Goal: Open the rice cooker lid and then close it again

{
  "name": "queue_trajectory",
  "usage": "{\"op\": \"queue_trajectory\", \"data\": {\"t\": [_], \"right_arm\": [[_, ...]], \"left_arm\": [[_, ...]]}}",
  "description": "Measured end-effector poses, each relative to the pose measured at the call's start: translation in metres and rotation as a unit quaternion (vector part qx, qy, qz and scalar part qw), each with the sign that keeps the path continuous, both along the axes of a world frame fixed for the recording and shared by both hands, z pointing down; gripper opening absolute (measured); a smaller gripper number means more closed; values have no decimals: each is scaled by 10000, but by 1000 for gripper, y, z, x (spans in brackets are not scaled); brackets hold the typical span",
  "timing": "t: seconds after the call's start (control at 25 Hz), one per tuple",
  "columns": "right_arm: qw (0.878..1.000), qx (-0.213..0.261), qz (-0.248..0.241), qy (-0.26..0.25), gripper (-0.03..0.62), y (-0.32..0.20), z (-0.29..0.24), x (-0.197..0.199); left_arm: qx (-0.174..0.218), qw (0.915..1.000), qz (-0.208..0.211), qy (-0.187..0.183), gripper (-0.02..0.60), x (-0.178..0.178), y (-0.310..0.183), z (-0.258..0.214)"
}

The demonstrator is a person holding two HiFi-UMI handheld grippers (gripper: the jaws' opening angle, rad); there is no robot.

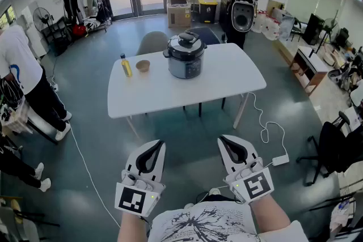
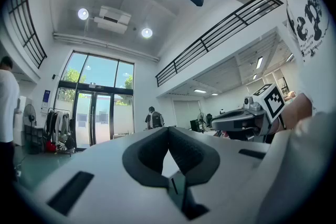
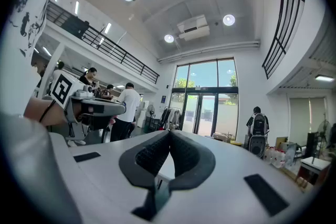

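Nearly level, left gripper (image 1: pixel 159 145) and right gripper (image 1: pixel 223 139) (fingers (image 2: pixel 149 155) together) point forward

Bench (image 1: pixel 227 82) carrying rice cooker (image 1: pixel 185 55) at centre, bowl (image 1: pixel 143 66) just left of it, bottle (image 1: pixel 126 65) left of that, chair (image 1: pixel 152 41) behind; left tongs (image 1: pixel 159 144) and right tongs (image 1: pixel 223 139) side by side before it, well apart.
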State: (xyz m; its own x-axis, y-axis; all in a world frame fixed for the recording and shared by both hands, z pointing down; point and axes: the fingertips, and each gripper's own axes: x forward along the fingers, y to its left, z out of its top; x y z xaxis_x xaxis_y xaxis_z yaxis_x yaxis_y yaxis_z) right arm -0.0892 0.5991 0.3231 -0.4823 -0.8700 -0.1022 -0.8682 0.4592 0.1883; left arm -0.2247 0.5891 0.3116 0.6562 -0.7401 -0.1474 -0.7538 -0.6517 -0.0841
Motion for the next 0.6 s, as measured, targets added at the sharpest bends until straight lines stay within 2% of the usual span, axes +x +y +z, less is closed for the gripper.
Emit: {"op": "queue_trajectory", "data": {"t": [0.16,0.6], "right_arm": [[9991,-344,99,211,9,2,15,6],[9989,-431,125,113,11,-8,23,-3]], "left_arm": [[31,10000,31,-68,14,3,1,-1],[-71,9999,-12,-91,14,-8,-7,8]]}}
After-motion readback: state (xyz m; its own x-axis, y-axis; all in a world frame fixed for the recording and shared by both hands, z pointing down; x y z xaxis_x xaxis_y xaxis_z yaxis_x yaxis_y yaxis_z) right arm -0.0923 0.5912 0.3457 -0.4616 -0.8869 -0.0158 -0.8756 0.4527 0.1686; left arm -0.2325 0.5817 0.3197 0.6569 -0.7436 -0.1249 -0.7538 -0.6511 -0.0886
